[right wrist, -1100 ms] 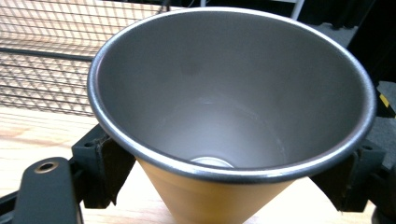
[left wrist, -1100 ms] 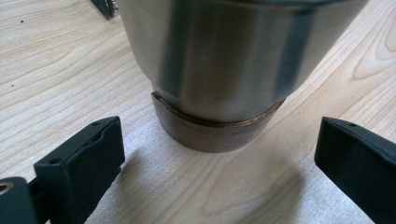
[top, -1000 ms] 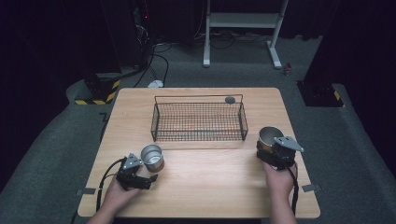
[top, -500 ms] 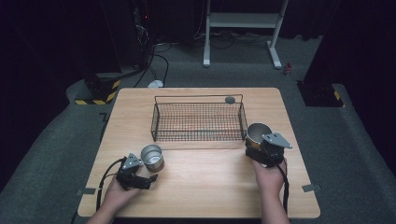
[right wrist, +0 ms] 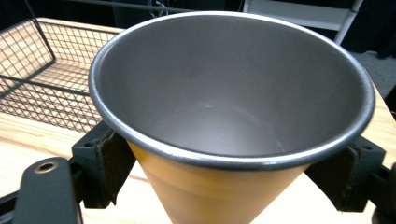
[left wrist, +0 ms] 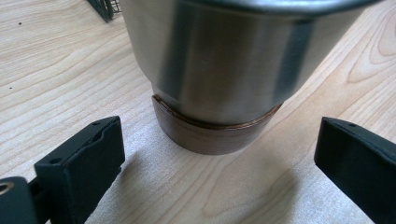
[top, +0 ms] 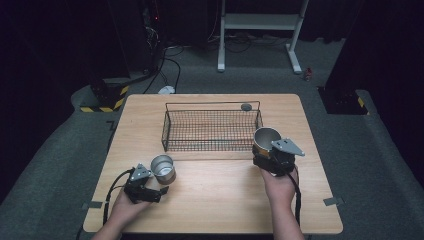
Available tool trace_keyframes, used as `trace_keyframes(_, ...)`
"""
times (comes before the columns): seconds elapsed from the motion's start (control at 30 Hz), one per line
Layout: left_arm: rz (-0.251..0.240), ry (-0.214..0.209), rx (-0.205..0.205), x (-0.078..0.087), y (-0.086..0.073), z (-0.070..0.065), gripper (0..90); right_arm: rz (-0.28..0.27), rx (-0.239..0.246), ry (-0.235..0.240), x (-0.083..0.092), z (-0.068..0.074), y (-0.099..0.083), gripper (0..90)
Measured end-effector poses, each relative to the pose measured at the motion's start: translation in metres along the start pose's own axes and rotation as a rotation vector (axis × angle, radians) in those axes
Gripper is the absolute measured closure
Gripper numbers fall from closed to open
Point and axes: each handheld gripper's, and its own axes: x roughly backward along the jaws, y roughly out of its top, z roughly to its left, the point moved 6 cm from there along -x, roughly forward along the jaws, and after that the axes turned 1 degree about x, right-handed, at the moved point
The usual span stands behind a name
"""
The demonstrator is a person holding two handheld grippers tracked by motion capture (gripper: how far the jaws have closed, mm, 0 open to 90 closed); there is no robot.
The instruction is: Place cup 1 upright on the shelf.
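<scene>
A steel cup with a brown base (top: 163, 169) (left wrist: 210, 74) stands upright on the wooden table (top: 220, 200), near the front left. My left gripper (top: 157, 182) (left wrist: 217, 163) lies low just in front of it, open, its black jaws either side of the base and clear of it. My right gripper (top: 265, 153) (right wrist: 226, 186) is shut on a second steel cup with an orange outside (top: 266, 140) (right wrist: 233, 107). That cup is held upright and looks empty, raised off the table beside the right end of the black wire basket (top: 210, 131).
The wire basket sits in the middle of the table's far half and has nothing in it. A small grey round thing (top: 246, 106) lies on the table behind its far right corner. Cables trail from both grippers toward the front edge.
My right gripper has carried the orange cup left and a little up, from the table's right side to the basket's right end. The left gripper and its cup have stayed put.
</scene>
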Motion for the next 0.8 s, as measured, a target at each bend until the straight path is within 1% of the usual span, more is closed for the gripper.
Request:
trace_keyframes(0.37,-0.003,0.0,-0.003,0.001,0.0,0.0,3.7,-0.019,0.011,0.026,-0.002,0.012,0.013,16.1)
trace_keyframes(0.53,-0.002,-0.002,-0.003,0.001,0.0,0.0,3.7,-0.024,0.015,0.032,-0.002,0.015,0.017,16.1)
trace_keyframes(0.73,-0.005,0.0,-0.005,0.001,0.0,0.0,3.7,-0.037,0.021,0.042,-0.002,0.019,0.025,16.1)
trace_keyframes(0.8,-0.004,-0.003,-0.003,0.001,0.0,0.0,3.7,-0.042,0.025,0.047,-0.003,0.023,0.031,16.1)
